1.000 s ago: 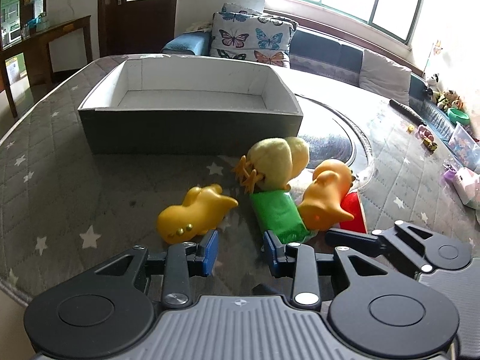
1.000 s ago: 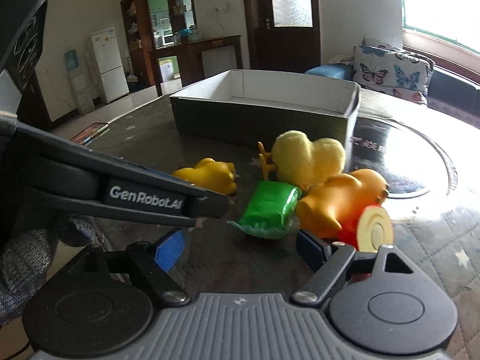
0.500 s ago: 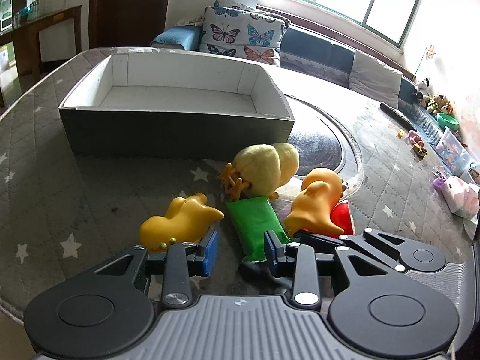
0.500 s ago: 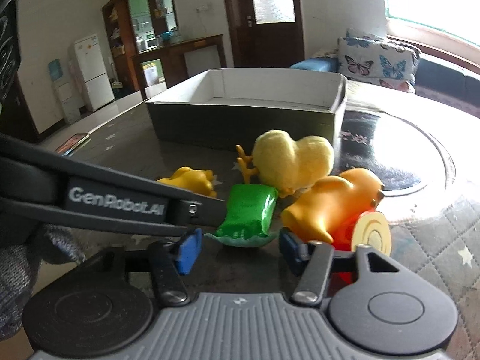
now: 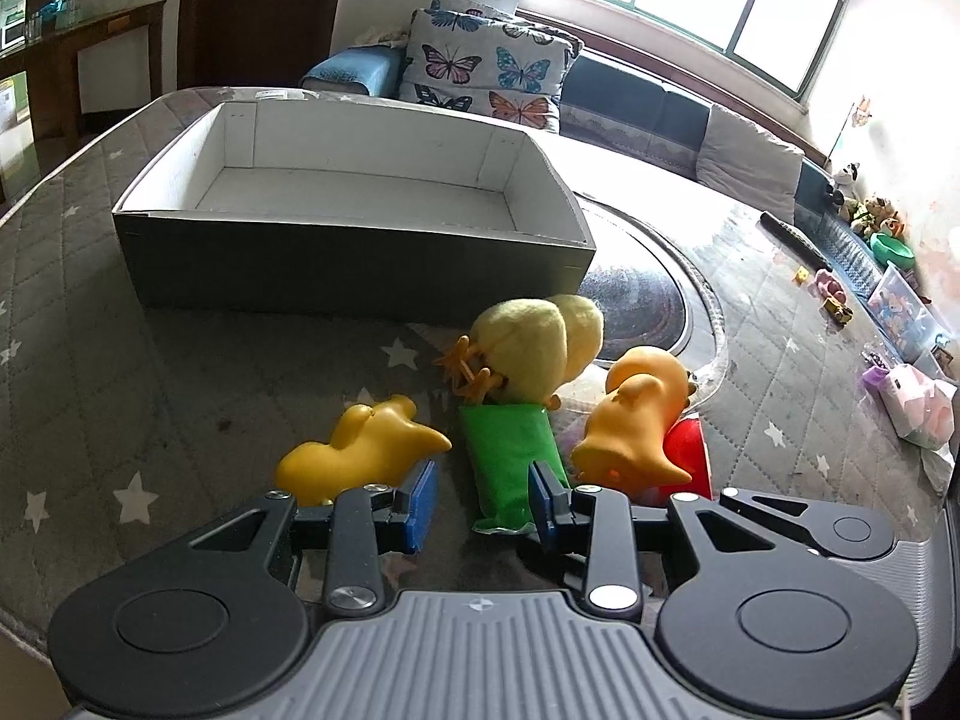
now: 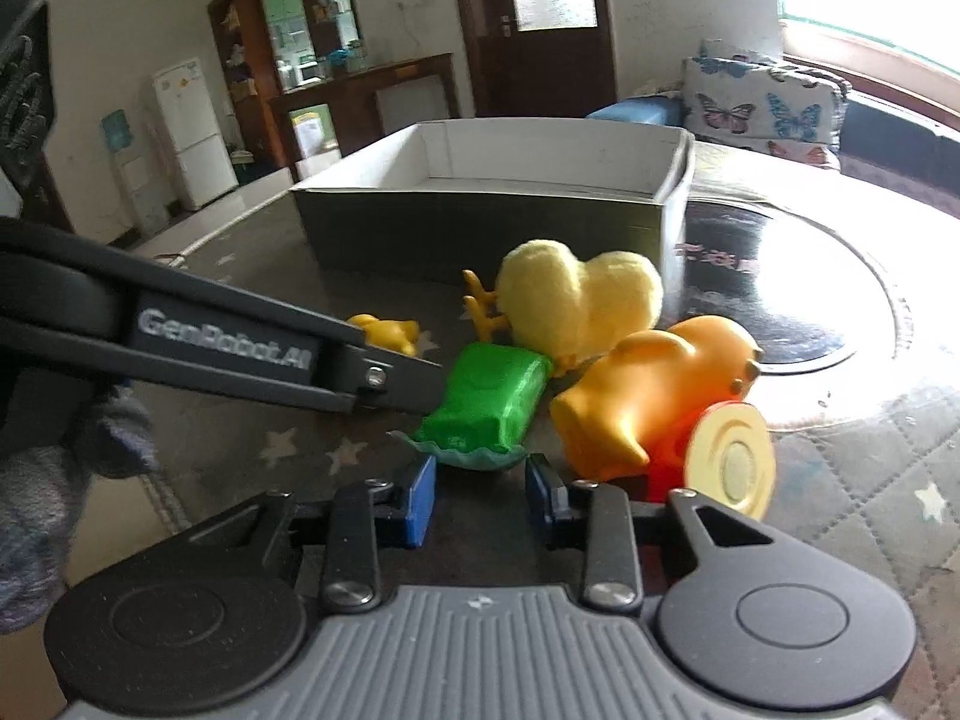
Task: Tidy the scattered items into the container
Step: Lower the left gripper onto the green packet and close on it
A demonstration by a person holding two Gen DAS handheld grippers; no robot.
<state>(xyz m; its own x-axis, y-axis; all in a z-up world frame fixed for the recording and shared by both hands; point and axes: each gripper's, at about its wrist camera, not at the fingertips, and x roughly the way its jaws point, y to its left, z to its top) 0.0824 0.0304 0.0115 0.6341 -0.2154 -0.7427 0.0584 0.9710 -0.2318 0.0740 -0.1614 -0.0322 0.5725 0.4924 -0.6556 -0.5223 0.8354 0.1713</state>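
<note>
Counts: 1 box (image 5: 354,264), 5 loose items, 2 tongs.

Items:
- 1 green packet (image 5: 504,456)
- 1 yellow rubber duck (image 5: 360,450)
- 1 yellow plush chick (image 5: 528,348)
- 1 orange rubber duck (image 5: 636,420)
- 1 red roll (image 5: 687,450) with a cream end disc

All five sit in one cluster on the star-print table (image 5: 180,390). None is in the box. 2 butterfly cushions (image 5: 480,66) in the background.

Box, left wrist view: at 11 o'clock from the cluster, opening up, long axis 9–3, white inside and nothing in it. The plush chick lies just beside its near right corner.

Green packet, left wrist view:
- Lies flat, long axis about 12–6, far end against the chick's feet, near crimped end at the tong tips.
- Yellow duck at its 9 o'clock, apart, tail pointing to 3.
- Orange duck at its 3 o'clock, just beside, resting against the red roll.

In the right wrist view the packet runs 1–7, crimped end toward the camera.

Left gripper (image 5: 483,498): jaws apart and gripping nothing. The packet's near end is in the gap, next to the right pad.

Right gripper (image 6: 480,495): jaws closing, with a narrow gap. The packet's crimped end is between the pad tips and looks pinched, though the contact is hard to see.
</note>
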